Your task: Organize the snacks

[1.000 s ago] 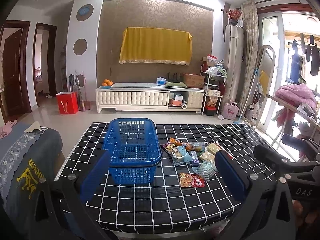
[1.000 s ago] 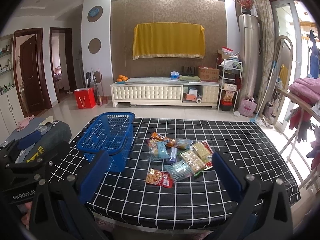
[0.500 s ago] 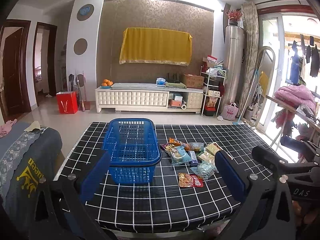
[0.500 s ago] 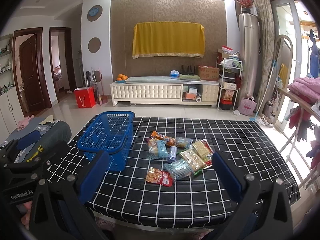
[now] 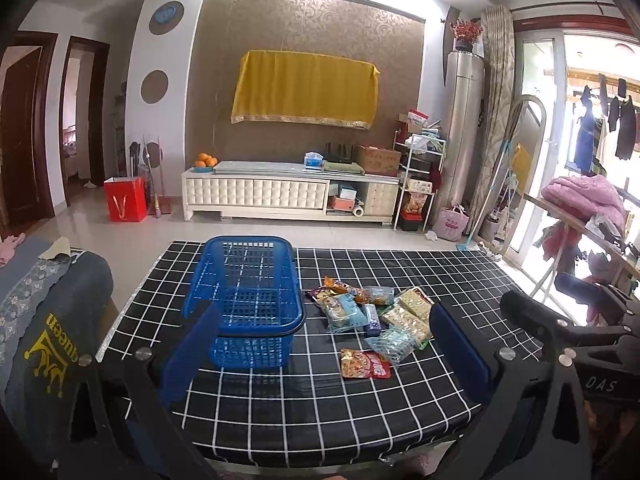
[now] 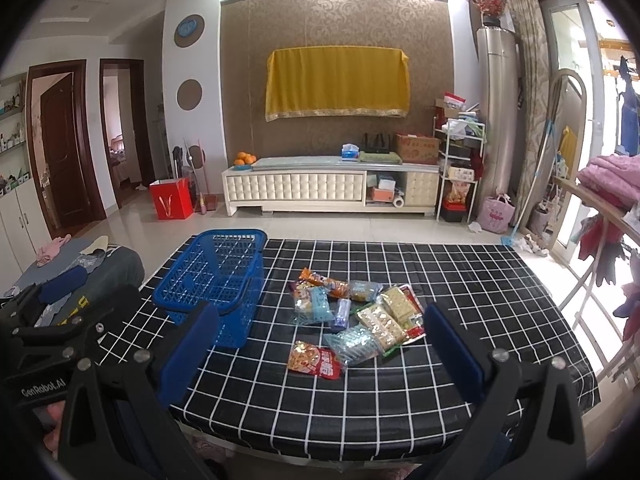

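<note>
Snacks [image 6: 352, 316] sit in a loose pile mid-table on the black checked cloth [image 6: 460, 280], just right of the blue basket [image 6: 218, 280], which looks empty. Nearest packet is a red-orange one [image 6: 314, 362] with white print, too blurry to read. Behind it are a clear bluish bag [image 6: 354, 342], two cracker packs [image 6: 390, 316], a small purple packet [image 6: 342, 312] and an orange wrapper [image 6: 324, 279] at the far end.

Compared with a second ago, basically nothing on the table has shifted; both views have only crept a touch closer.

Left gripper [image 5: 324, 354] hangs over the near edge, fingers spread wide, nothing between them. Right gripper [image 6: 318, 350] is the same: wide apart, nothing held, framing the pile.

Readable writing: "GenRobot.AI" on the left gripper's body in the right view, "DAS" on the right one in the left view, and "queen" upside down in yellow on the dark cover [image 5: 44, 344] at left.
</note>
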A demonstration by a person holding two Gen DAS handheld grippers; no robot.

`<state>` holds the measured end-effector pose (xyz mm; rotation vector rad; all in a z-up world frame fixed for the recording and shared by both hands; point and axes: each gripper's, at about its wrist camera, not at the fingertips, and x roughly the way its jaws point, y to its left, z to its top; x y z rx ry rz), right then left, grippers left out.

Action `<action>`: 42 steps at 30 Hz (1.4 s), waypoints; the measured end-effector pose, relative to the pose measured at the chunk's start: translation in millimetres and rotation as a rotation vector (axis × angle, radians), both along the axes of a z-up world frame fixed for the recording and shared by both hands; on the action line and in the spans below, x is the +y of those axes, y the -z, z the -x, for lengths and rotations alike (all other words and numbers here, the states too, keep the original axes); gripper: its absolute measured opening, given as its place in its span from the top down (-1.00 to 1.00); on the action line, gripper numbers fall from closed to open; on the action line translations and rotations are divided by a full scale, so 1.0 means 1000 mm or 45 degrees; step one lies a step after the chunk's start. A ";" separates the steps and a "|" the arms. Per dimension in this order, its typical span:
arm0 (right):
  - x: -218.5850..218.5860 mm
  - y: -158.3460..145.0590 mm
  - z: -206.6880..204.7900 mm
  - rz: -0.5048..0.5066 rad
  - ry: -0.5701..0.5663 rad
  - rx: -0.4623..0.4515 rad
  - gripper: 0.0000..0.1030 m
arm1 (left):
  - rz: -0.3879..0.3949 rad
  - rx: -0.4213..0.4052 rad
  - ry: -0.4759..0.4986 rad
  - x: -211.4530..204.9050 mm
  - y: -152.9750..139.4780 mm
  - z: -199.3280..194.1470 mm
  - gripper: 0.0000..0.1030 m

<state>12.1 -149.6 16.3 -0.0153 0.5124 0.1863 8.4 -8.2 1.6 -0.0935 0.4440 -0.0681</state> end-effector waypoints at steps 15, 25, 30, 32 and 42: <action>-0.062 0.002 -0.065 -0.056 0.082 0.096 -1.00 | -0.042 0.144 0.179 -0.054 0.002 -0.095 -1.00; -0.107 0.035 -0.121 -0.099 0.160 0.292 -1.00 | -0.029 0.330 0.295 -0.093 0.032 -0.165 -1.00; -0.123 0.066 -0.146 -0.133 0.173 0.408 -1.00 | -0.112 0.450 0.422 -0.113 0.061 -0.199 -1.00; -0.126 0.080 -0.154 -0.135 0.178 0.447 -1.00 | -0.146 0.490 0.451 -0.118 0.074 -0.210 -1.00; -0.138 0.147 -0.180 -0.109 0.225 0.618 -1.00 | -0.332 0.668 0.607 -0.149 0.155 -0.255 -1.00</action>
